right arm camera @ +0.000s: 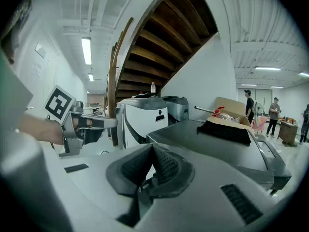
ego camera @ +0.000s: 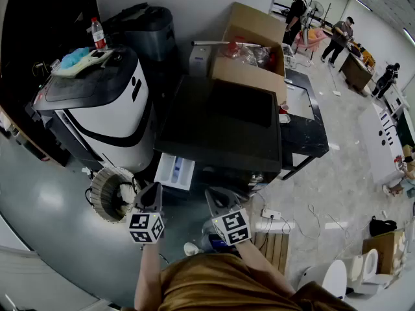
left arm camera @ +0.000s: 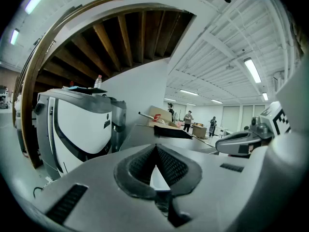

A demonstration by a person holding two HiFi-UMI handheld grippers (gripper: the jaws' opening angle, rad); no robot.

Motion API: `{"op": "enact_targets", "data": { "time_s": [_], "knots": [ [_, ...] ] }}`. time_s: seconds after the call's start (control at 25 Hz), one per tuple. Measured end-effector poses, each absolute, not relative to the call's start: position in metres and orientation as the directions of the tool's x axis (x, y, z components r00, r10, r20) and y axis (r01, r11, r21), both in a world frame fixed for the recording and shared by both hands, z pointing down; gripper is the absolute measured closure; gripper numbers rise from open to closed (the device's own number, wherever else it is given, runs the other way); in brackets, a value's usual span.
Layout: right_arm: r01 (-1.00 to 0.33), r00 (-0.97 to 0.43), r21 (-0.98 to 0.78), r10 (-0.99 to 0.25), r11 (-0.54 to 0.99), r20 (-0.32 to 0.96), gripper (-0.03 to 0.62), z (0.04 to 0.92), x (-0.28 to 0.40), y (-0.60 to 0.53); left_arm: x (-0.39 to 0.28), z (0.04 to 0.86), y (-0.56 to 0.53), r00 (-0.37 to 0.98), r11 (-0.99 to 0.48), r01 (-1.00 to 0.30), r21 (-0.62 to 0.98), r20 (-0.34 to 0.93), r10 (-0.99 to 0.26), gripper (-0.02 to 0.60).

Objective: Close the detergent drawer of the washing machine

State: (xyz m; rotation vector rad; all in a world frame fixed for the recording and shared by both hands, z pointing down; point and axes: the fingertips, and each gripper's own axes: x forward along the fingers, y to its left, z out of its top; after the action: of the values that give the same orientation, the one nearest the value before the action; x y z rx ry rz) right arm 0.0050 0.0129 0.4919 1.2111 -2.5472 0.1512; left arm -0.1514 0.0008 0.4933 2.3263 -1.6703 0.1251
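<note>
The washing machine (ego camera: 220,125) has a dark flat top and stands in the middle of the head view. Its white detergent drawer (ego camera: 175,172) sticks out of the front at the lower left, pulled open. My left gripper (ego camera: 152,190) hangs just below the drawer, a short way off it, jaws shut and holding nothing. My right gripper (ego camera: 215,198) is level with it, to the drawer's right, also shut and empty. In the left gripper view the pads (left arm camera: 140,166) meet at the tip, with the machine's top (left arm camera: 145,134) beyond. The right gripper view shows pads (right arm camera: 166,166) closed before the machine (right arm camera: 217,146).
A white and black appliance (ego camera: 107,109) with a bottle (ego camera: 98,32) on it stands left of the washer. A woven basket (ego camera: 110,193) sits on the floor by my left gripper. A cardboard box (ego camera: 249,50) is behind the washer. A power strip (ego camera: 271,214) and wooden slats (ego camera: 272,248) lie at right.
</note>
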Motion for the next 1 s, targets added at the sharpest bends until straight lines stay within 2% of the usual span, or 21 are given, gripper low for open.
{"op": "enact_targets", "data": {
  "time_s": [1.0],
  "knots": [
    [-0.774, -0.606, -0.039, -0.721, 0.632, 0.336, 0.582, 0.511, 0.006, 0.001, -0.178, 0.525, -0.001, 0.244, -0.196, -0.964, 0.180, 0.301, -0.922, 0.557]
  ]
}}
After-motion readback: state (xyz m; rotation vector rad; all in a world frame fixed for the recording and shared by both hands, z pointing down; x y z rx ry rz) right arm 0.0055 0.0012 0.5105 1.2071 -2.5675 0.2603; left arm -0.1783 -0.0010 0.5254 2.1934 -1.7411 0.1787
